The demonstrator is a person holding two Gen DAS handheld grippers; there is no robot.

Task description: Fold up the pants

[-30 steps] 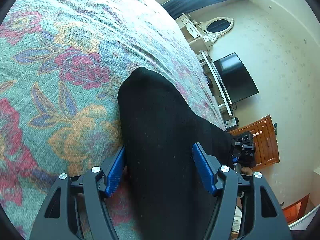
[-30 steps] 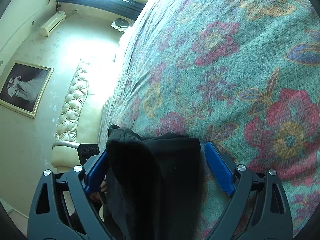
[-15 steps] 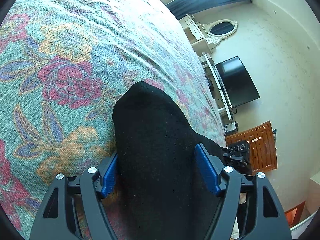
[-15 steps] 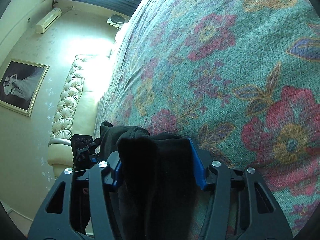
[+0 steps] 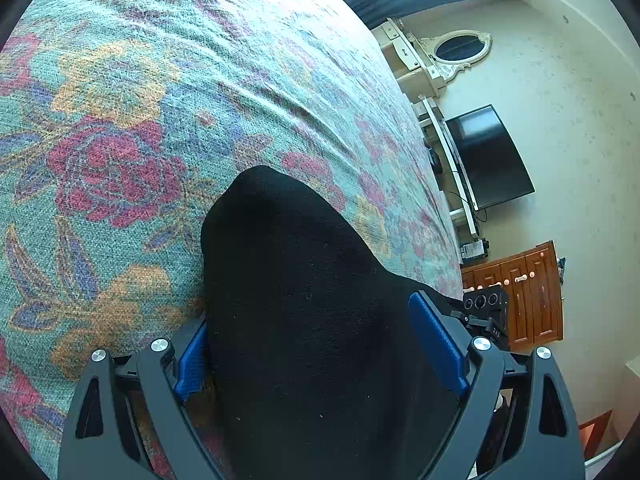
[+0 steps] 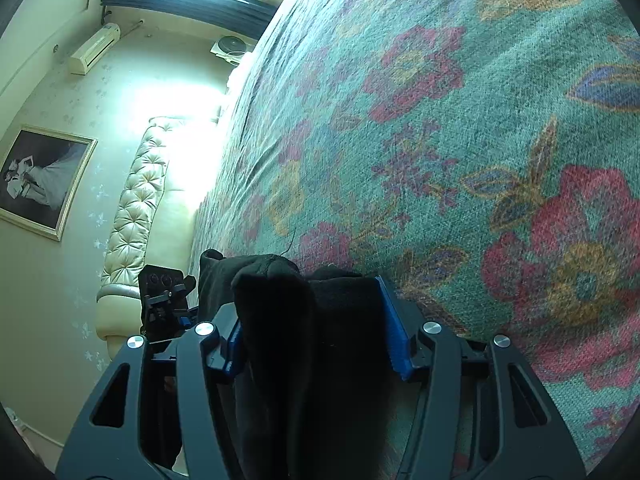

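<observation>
My right gripper [image 6: 316, 320] is clenched on a bunched end of the black pants [image 6: 304, 340]; my left gripper [image 5: 320, 344] straddles them, not visibly pinching. They run forward from both across the floral bedspread [image 5: 120, 120].

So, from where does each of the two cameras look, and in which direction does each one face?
Left wrist: sits on the left gripper, faces along its fingers over the black pants and floral bedspread toward a television.
Right wrist: sits on the right gripper, shut on the pants, faces a tufted headboard.
Shared: pants, bedspread; each view shows the other gripper.
</observation>
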